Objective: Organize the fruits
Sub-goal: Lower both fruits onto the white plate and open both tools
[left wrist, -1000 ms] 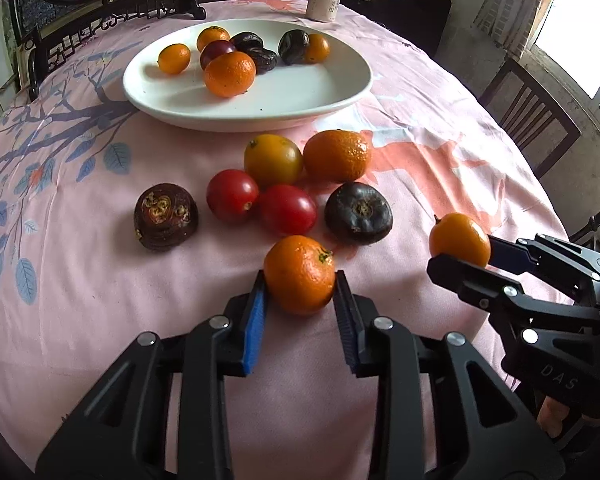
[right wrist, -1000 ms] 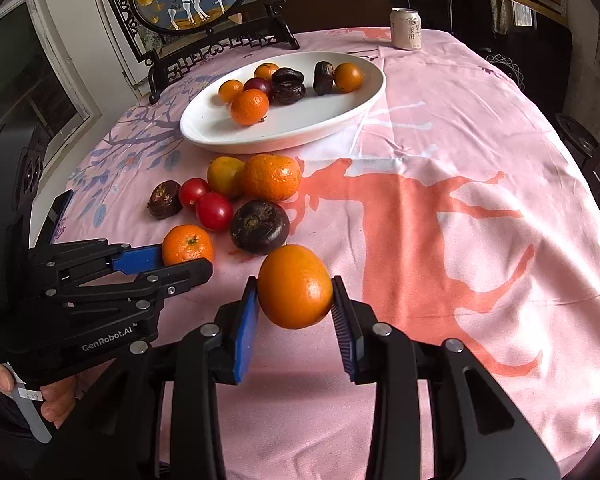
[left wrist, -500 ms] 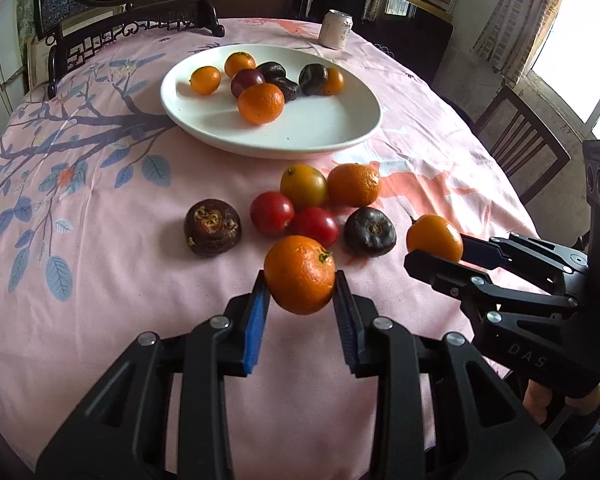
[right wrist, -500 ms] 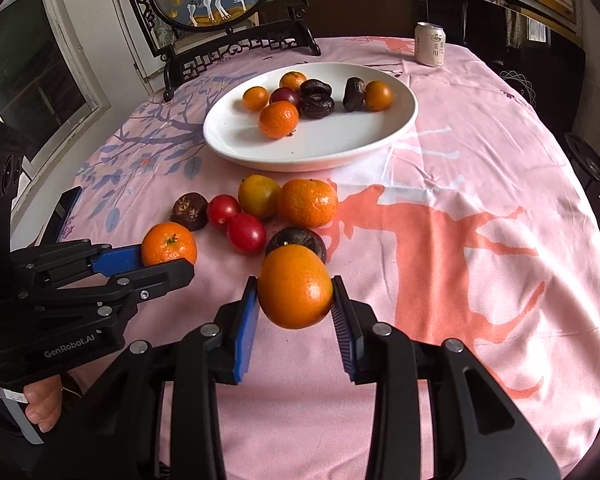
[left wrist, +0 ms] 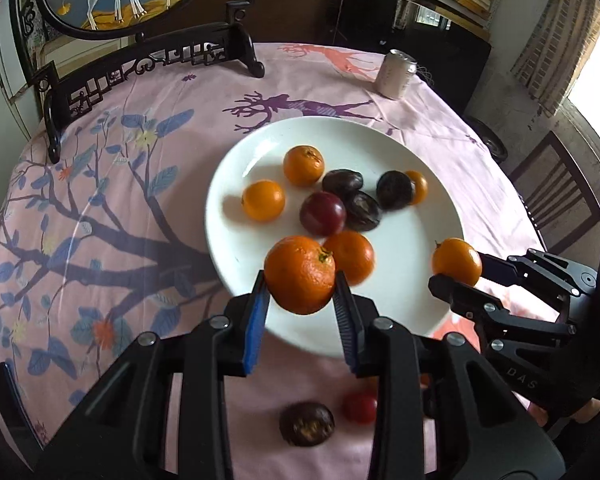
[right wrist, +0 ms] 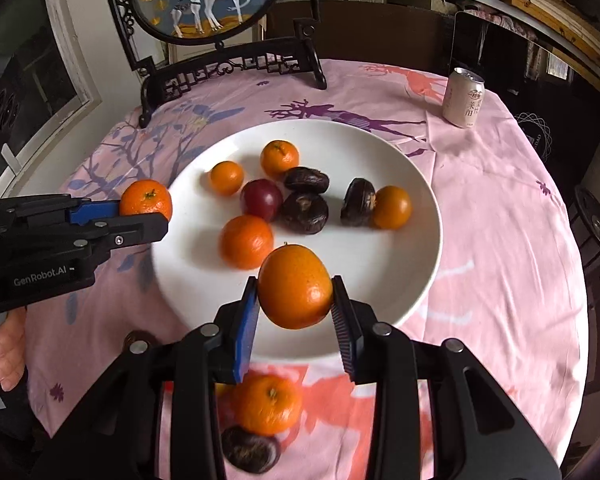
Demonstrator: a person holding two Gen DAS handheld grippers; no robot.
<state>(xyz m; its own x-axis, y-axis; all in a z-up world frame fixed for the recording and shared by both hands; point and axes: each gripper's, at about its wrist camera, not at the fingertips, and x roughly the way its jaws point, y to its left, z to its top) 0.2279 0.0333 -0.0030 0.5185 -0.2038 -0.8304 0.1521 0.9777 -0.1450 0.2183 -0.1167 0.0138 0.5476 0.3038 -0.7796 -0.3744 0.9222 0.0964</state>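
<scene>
Both grippers, left (left wrist: pixel 301 305) and right (right wrist: pixel 294 307), have jaws clamped on oranges, over the plate's (left wrist: pixel 416 312) near rim.

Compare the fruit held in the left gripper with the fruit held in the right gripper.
The left fruit is round with pebbly skin and a green stem cap; the right fruit is more oval and smoother, without a green cap. Left hangs at the plate's left edge, right over its near part. Both are orange and clamped between shut fingers.
</scene>
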